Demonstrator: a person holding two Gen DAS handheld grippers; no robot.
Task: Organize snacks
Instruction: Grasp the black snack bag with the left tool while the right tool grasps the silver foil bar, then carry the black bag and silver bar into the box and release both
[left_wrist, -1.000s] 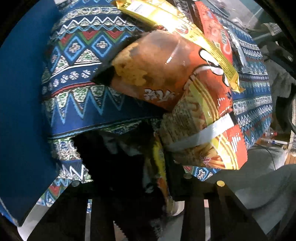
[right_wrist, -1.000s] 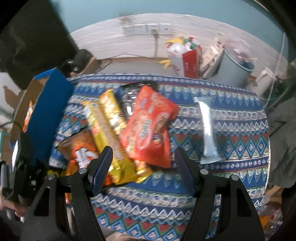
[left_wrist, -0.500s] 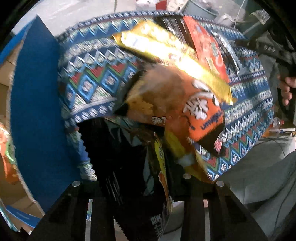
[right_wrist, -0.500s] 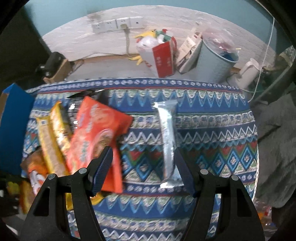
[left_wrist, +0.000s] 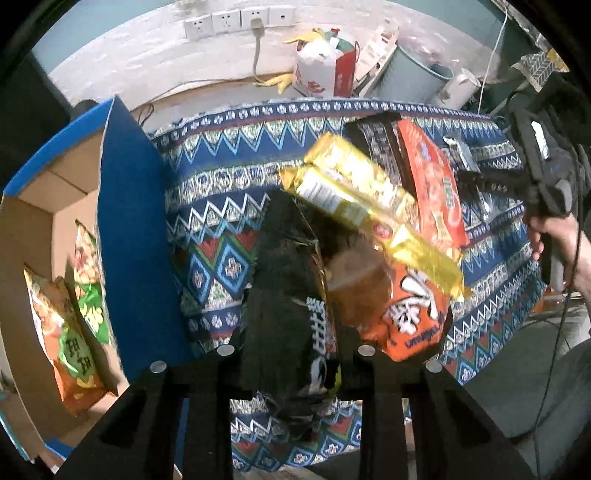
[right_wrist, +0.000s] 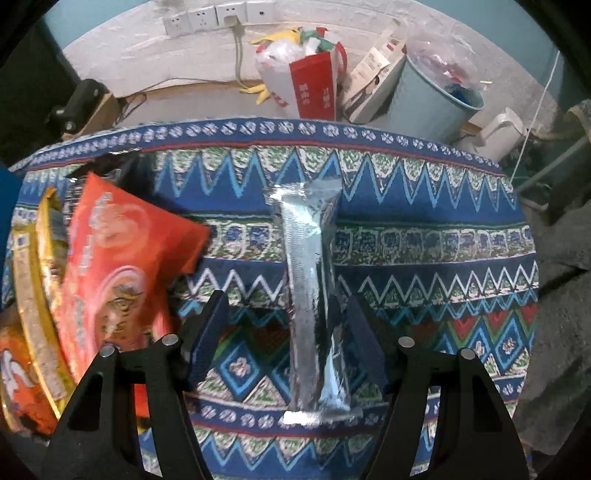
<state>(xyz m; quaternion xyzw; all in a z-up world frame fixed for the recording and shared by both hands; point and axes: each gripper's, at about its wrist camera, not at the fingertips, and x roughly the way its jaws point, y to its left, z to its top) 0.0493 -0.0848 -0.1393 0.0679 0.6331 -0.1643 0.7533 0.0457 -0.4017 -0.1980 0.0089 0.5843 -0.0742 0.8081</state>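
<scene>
Flanking silver packet (right_wrist: 314, 295): clear cloth (right_wrist: 424, 251)

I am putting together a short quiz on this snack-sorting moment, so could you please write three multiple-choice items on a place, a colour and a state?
1. Where does the silver packet lie?
A. in the cardboard box
B. on the patterned cloth, between the right gripper's open fingers
C. in the bucket

2. What colour is the bag in the left gripper?
A. black
B. white
C. pink

3. How is the left gripper?
A. wide open and empty
B. shut on the black bag
C. shut on the silver packet

Key: 1 B, the packet rests on the patterned cloth inside the right gripper, whose jaws have just been closing; 2 A, dark wrapper with white lettering; 3 B, both fingers pinch it.
</scene>
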